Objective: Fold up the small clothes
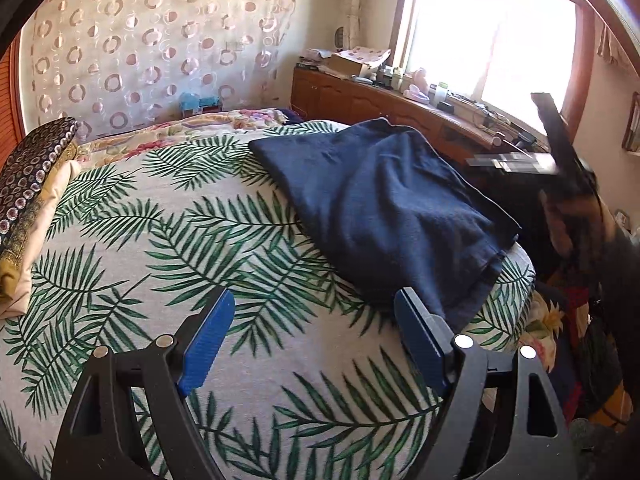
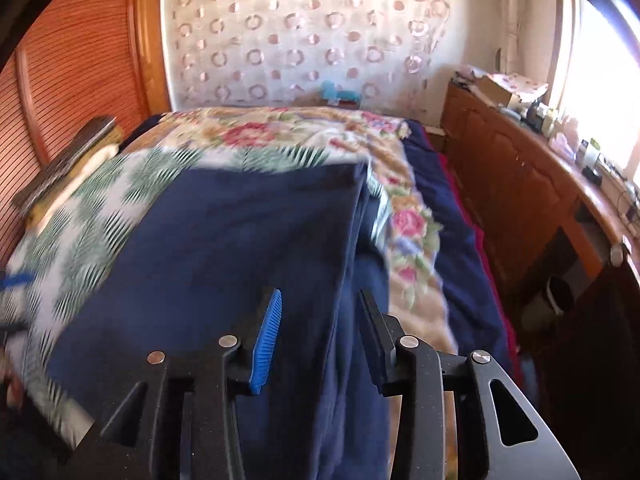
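A navy garment (image 1: 384,208) lies folded on the palm-leaf bedspread (image 1: 160,240), near the bed's right edge. My left gripper (image 1: 316,320) is open just in front of the garment's near corner, and its right pad is close to the cloth. Nothing is between its fingers. In the right wrist view the same garment (image 2: 224,248) fills the middle, blurred by motion. My right gripper (image 2: 320,320) hovers over its folded right edge with the jaws apart and no pad pressing on the cloth. A blurred hand (image 1: 560,216) with a dark gripper shows at the right in the left wrist view.
Stacked patterned pillows (image 1: 32,184) lie at the bed's left side. A floral blanket (image 2: 320,128) covers the far end. A wooden cabinet (image 2: 512,184) with clutter runs under the window on the right, with a narrow floor gap and a bin (image 2: 560,292) beside the bed.
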`<state>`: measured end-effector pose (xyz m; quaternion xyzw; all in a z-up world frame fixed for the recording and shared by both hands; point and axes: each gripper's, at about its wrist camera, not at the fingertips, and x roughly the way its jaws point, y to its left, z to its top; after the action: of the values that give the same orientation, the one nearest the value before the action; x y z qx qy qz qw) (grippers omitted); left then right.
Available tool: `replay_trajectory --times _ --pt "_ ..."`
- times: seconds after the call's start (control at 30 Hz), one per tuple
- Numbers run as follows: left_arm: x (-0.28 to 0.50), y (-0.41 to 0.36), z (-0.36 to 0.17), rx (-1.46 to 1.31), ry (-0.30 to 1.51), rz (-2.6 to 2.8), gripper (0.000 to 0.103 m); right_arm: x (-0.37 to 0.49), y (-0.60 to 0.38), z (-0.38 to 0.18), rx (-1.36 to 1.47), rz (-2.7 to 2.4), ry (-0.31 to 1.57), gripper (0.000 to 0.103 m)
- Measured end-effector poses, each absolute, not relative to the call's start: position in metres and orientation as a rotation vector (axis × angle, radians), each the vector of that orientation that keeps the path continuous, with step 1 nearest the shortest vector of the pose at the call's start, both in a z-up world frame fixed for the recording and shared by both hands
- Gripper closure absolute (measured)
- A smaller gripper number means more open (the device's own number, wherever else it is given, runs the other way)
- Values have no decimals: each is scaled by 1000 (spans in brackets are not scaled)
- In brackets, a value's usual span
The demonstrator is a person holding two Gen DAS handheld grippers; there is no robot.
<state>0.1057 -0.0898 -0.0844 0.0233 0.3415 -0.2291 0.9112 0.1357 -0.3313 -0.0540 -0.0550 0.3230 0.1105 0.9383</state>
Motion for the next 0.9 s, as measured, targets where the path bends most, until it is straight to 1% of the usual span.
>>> replay_trajectory --times 0.17,0.3,0.33,0.37,0.4,0.47,0.7,0.9 --pt "107 -100 -84 45 707 -478 20 92 -351 -83 -63 221 692 63" --pt "108 -110 -86 59 715 -487 20 78 -360 -90 -27 232 704 64" --pt "108 -113 -86 63 718 -490 20 78 -360 -91 -28 240 700 75" --pt "108 -116 -86 66 721 -493 20 78 -360 -91 -30 247 696 88" --pt "108 -118 -87 71 723 -496 20 78 -360 -88 -29 249 689 93" --pt "107 -122 -88 78 728 -500 20 71 -363 -83 -14 260 661 97" --pt "108 -132 -91 93 742 -513 20 42 -379 -84 16 216 573 100" --pt "110 -137 -98 88 768 -533 20 42 -380 -102 37 186 610 100"
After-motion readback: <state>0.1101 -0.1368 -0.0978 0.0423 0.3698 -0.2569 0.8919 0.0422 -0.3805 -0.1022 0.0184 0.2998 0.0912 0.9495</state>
